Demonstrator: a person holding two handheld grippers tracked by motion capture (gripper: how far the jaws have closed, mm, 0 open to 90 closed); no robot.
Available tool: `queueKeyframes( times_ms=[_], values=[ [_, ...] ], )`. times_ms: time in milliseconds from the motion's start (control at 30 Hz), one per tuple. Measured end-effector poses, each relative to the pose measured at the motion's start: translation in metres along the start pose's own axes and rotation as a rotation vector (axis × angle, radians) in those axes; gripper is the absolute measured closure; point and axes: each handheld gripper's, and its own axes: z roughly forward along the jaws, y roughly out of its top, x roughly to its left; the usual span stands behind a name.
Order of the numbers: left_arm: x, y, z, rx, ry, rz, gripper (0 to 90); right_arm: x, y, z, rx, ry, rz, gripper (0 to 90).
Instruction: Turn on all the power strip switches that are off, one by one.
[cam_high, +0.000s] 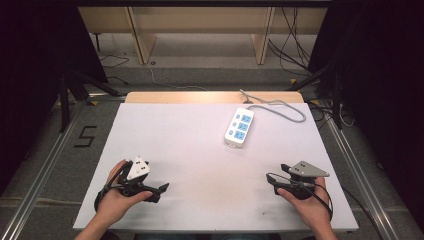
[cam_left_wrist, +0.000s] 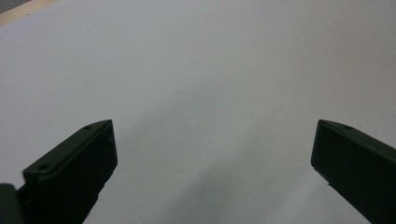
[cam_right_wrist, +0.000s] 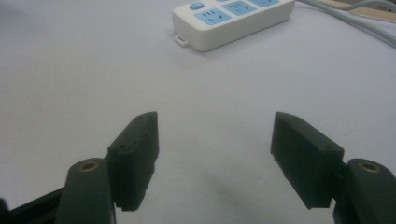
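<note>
A white power strip (cam_high: 239, 127) with blue sockets lies on the white table sheet (cam_high: 200, 150), right of centre toward the back; its grey cord (cam_high: 285, 107) runs off the far right edge. In the right gripper view the power strip (cam_right_wrist: 233, 18) lies ahead of the jaws, well apart from them. My left gripper (cam_high: 162, 190) rests near the front left, held in a hand, its jaws wide apart over the bare sheet (cam_left_wrist: 210, 93). My right gripper (cam_high: 276, 175) sits at the front right, open, nothing between its fingers (cam_right_wrist: 135, 154).
A strip of wooden tabletop (cam_high: 210, 97) shows past the sheet's far edge. Black stands and cables flank the table on the floor, and a "5" mark (cam_high: 85, 136) is taped at the left. Wooden furniture legs stand at the back.
</note>
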Motion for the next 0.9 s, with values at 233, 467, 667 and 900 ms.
queueKeyframes(
  times_ms=[233,467,667,900],
  values=[
    [-0.001,0.000,-0.001,-0.011,0.013,-0.001,1.5,0.002,0.002,-0.002,0.013,-0.013,-0.031,47.5],
    [0.000,-0.001,0.000,-0.009,0.014,-0.012,3.4,0.004,0.013,-0.002,0.040,-0.008,-0.085,75.4],
    [0.001,-0.001,-0.001,-0.019,0.022,-0.016,4.5,0.005,0.023,0.005,0.070,-0.023,-0.118,90.0],
    [0.001,-0.001,-0.002,-0.022,0.027,-0.022,5.3,0.003,0.033,0.012,0.088,-0.042,-0.119,90.0]
  ],
)
